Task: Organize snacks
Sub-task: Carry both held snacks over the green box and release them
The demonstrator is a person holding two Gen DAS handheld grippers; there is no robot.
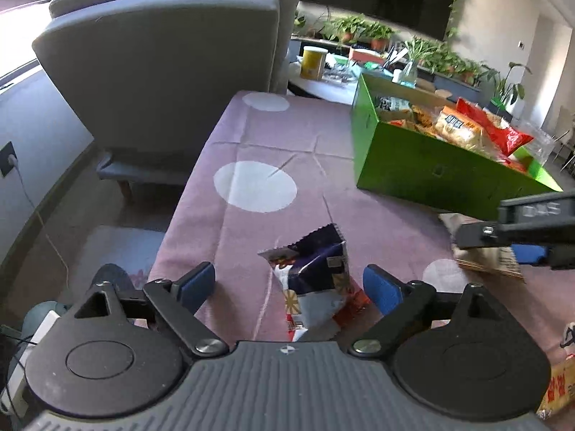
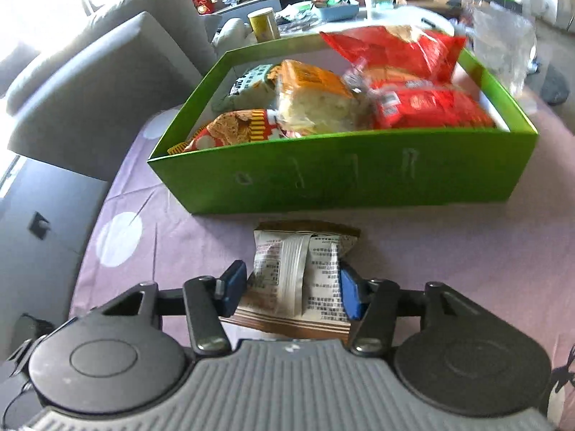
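So the green box [image 2: 345, 176] sits on the desk [image 2: 449, 251], stuffed with snack bags – I count at least five in there, with a red one [image 2: 395, 50] poking over the back rim. Just in front of its wall lies a beige packet [image 2: 298, 276], and the right claw [image 2: 287, 289] has its blue pads right at both sides of it; can't tell if they're actually pressing. The left claw [image 1: 289, 285] is spread wide, pads clear of the crumpled purple bag [image 1: 316, 280] standing between them. Left of that bag the desk edge drops off toward a grey sofa [image 1: 161, 72] – plenty of bare pink cloth between bag and box.
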